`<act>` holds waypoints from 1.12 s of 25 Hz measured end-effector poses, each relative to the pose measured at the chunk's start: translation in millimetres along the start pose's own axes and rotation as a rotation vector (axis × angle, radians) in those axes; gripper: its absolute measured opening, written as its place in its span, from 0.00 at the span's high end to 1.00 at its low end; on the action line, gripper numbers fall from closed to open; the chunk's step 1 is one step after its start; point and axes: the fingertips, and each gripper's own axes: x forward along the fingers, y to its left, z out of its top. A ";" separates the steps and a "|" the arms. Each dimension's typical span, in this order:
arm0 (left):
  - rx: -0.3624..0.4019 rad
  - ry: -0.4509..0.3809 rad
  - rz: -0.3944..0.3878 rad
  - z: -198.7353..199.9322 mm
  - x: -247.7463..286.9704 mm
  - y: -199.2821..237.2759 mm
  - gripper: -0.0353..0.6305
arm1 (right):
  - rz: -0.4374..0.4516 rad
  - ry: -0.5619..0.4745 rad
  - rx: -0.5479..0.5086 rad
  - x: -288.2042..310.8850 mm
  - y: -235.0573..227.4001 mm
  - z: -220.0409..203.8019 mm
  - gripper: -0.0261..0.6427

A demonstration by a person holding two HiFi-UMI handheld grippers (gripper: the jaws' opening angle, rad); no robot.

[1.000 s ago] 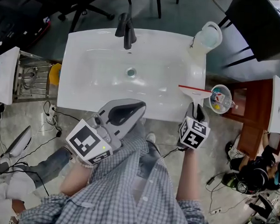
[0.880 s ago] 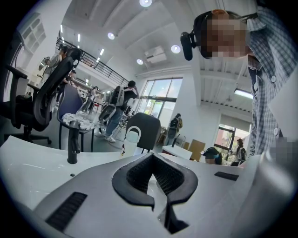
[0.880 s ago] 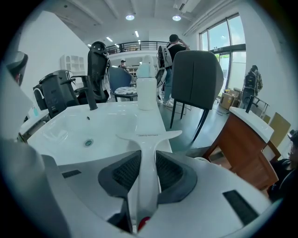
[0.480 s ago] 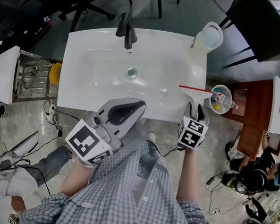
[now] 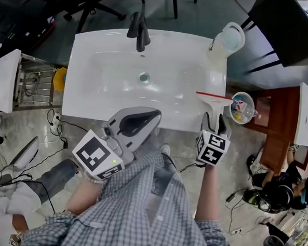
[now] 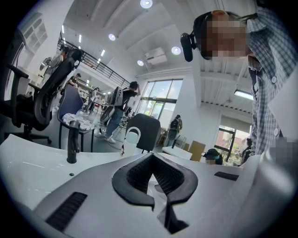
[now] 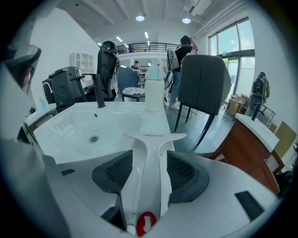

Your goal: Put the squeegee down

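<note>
The squeegee (image 5: 214, 100), white with a red blade edge, lies on the right rim of the white sink (image 5: 82, 107), blade toward the basin. My right gripper (image 5: 215, 118) is at its handle. In the right gripper view the squeegee (image 7: 148, 148) runs between the two dark pads (image 7: 116, 169), and a thin gap shows on each side as the jaws are opening. My left gripper (image 5: 153, 115) hovers at the sink's near edge, left of the right one. In its own view the left gripper (image 6: 151, 158) has its tips together and holds nothing.
A black faucet (image 5: 139, 32) stands at the sink's far edge and the drain (image 5: 143, 78) is mid-basin. A clear jug (image 5: 227, 42) sits on the far right corner. A cup of small items (image 5: 242, 108) rests on a wooden stand (image 5: 277, 122) to the right.
The right gripper's jaws have spread apart around the squeegee handle, and the squeegee stays on the rim. The left gripper has not moved.
</note>
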 end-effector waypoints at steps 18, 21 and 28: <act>0.009 -0.031 0.059 -6.3 -19.7 -13.8 0.94 | 0.090 -0.228 -0.001 -70.1 4.7 41.5 0.68; 0.015 -0.040 0.069 -6.6 -24.2 -20.4 0.94 | 0.085 -0.282 -0.011 -89.4 6.9 52.2 0.76; 0.027 -0.070 0.097 -6.3 -35.7 -34.3 0.94 | 0.149 -0.370 -0.106 -124.6 31.2 70.6 0.93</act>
